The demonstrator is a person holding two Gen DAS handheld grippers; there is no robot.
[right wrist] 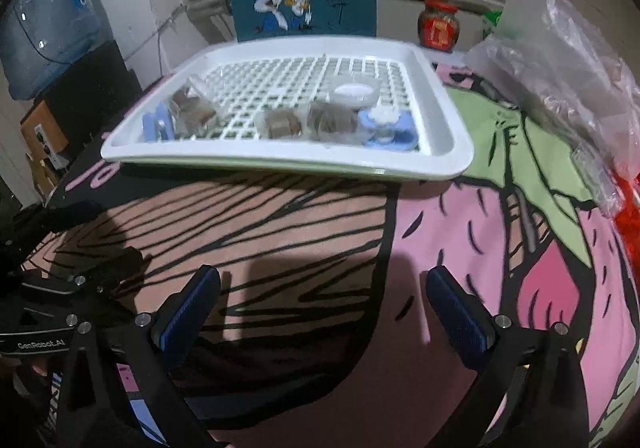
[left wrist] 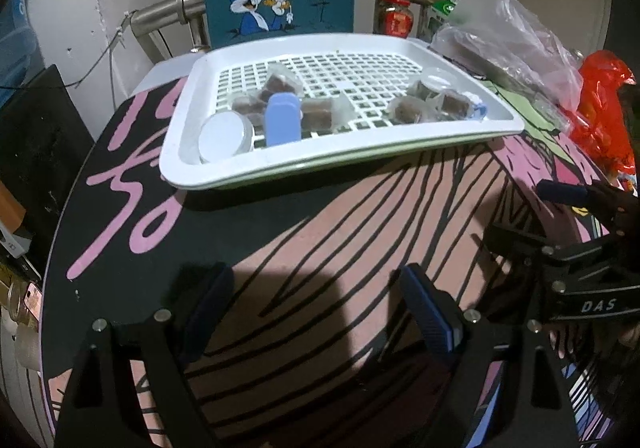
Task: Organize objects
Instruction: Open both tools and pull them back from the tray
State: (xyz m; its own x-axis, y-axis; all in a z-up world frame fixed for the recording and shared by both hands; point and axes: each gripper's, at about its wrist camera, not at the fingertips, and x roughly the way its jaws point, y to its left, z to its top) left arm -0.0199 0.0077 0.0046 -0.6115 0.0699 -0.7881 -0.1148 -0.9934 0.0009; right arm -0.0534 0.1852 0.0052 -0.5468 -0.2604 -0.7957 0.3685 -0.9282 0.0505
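Left tongs [left wrist: 316, 312] agape (empty), tray [left wrist: 188, 152] ahead.

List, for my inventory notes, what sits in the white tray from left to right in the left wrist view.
Round white-lidded container → upright blue case → wrapped brown snack → cluster of clear cups with brown contents → small blue piece at the tray's right edge.

Both wrist views toward tray [left wrist: 496, 124]

The left gripper [left wrist: 316, 312] and the right gripper [right wrist: 324, 312] both hover low with jaws spread wide and nothing between their blue-padded fingers [right wrist: 460, 316], side by side.
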